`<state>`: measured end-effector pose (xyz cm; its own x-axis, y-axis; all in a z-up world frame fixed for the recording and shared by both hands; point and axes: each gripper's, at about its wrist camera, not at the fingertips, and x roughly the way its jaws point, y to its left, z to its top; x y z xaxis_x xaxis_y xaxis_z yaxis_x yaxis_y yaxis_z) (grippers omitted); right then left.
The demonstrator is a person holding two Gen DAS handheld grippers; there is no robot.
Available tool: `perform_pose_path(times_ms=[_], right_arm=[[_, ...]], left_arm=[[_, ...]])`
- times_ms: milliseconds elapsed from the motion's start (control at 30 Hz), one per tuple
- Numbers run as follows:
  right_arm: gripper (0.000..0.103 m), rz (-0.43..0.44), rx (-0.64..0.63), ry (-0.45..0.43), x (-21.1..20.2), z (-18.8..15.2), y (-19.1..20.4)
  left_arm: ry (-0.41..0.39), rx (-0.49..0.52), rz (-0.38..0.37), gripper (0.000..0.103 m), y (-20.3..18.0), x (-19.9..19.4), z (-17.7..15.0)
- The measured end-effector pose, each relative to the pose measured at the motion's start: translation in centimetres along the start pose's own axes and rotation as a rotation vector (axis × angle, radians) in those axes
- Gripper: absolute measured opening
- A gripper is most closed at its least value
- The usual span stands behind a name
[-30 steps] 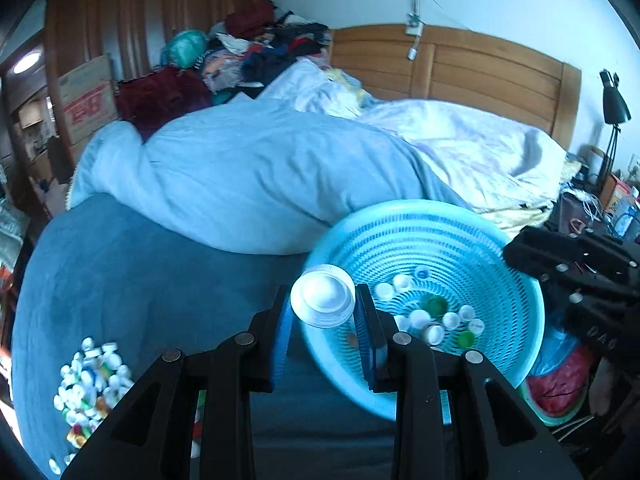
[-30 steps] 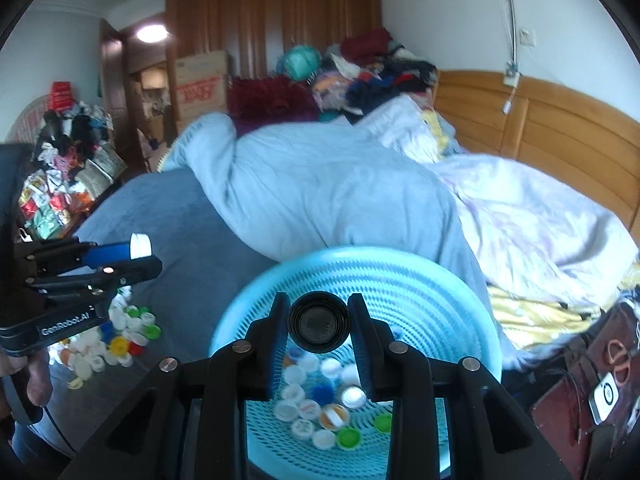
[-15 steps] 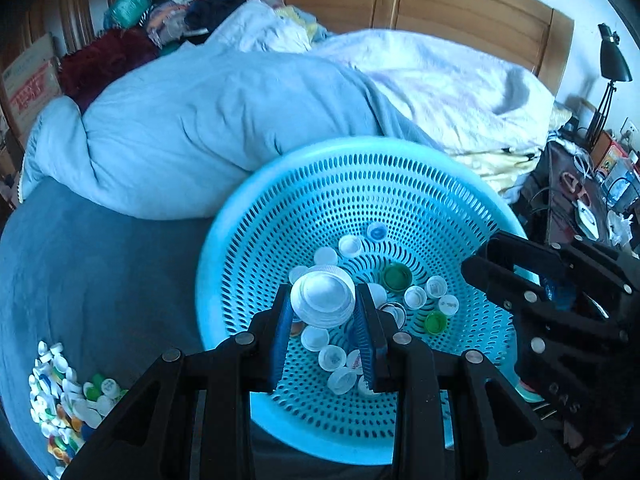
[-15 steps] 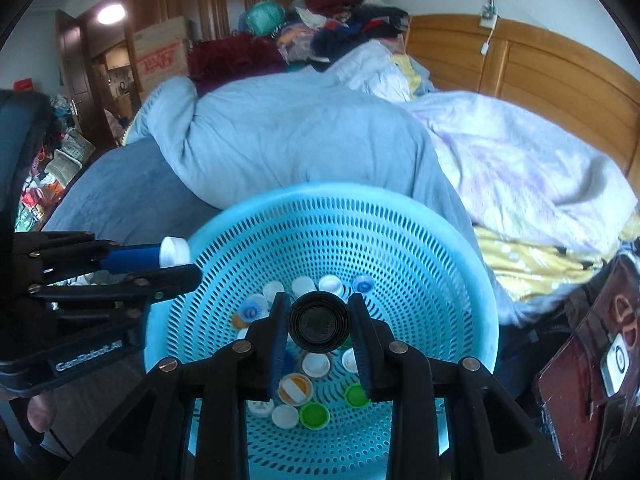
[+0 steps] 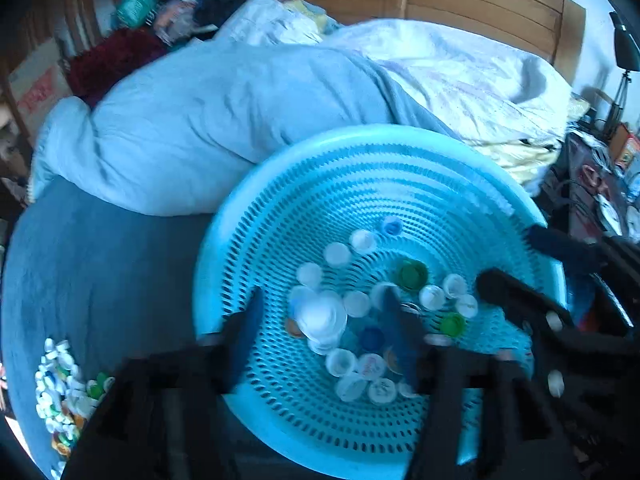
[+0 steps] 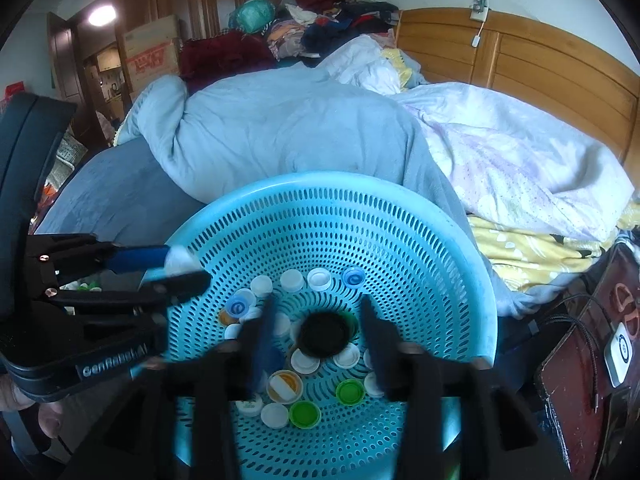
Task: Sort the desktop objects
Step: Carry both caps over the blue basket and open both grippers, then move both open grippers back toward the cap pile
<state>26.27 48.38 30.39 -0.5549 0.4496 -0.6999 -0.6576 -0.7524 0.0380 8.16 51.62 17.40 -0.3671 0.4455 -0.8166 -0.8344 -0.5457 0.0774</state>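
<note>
A cyan perforated basket [image 5: 256, 216] [image 6: 460, 240] sits on the bed with several bottle caps in its bottom. My left gripper [image 5: 324, 316] hangs over it with jaws spread wide; a white cap [image 5: 322, 320] is loose between them, blurred, over the caps below. My right gripper [image 6: 316, 332] is also open over the basket; a black cap [image 6: 322, 334] is free between its fingers. The left gripper also shows in the right wrist view [image 6: 176, 276].
A pile of several caps [image 5: 60, 388] lies on the blue blanket at the left. A rumpled light-blue duvet [image 5: 224, 120] lies behind the basket. A wooden headboard [image 6: 540, 60] and clutter stand beyond; a bag with cables [image 6: 592, 340] is at the right.
Both grippers moved over the basket and opened. The white cap and the black cap have come free of the jaws.
</note>
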Motion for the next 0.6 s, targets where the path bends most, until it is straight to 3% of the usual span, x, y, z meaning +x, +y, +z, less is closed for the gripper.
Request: perform_pose_path(times_ms=[100,233,300,367,500,533,600], right_arm=[[0.066,-0.004,0.004,-0.008,-0.3,0.0,0.0],[0.076,-0.006,0.01,-0.046,-1.3,0.3,0.4],[0.076,0.016,0.016,-0.076,-2.1,0.5,0.8],[0.087,0.033,0.02,-0.119,-3.4,0.5,1.7],[0.097,0.025,-0.027,-0.203,-5.9,0.3,5.3],[0.102,0.017,-0.045,-0.219,-6.5,0.1,6.7],[0.103,0.017,-0.062,-0.283,-8.1,-0.8,9.9]], left_arm=[[0.001,-0.017,-0.031,0.063,0.4,0.1,-0.1],[-0.011,-0.025,0.0,0.065,0.8,-0.4,-0.1],[-0.039,-0.041,0.024,0.084,1.4,-1.2,-0.3],[-0.049,-0.079,0.045,0.096,2.5,-2.1,-0.6],[-0.085,-0.159,0.153,0.101,5.5,-4.8,-2.6],[-0.104,-0.175,0.179,0.101,6.6,-5.7,-3.8],[-0.153,-0.225,0.243,0.101,9.5,-7.8,-6.8]])
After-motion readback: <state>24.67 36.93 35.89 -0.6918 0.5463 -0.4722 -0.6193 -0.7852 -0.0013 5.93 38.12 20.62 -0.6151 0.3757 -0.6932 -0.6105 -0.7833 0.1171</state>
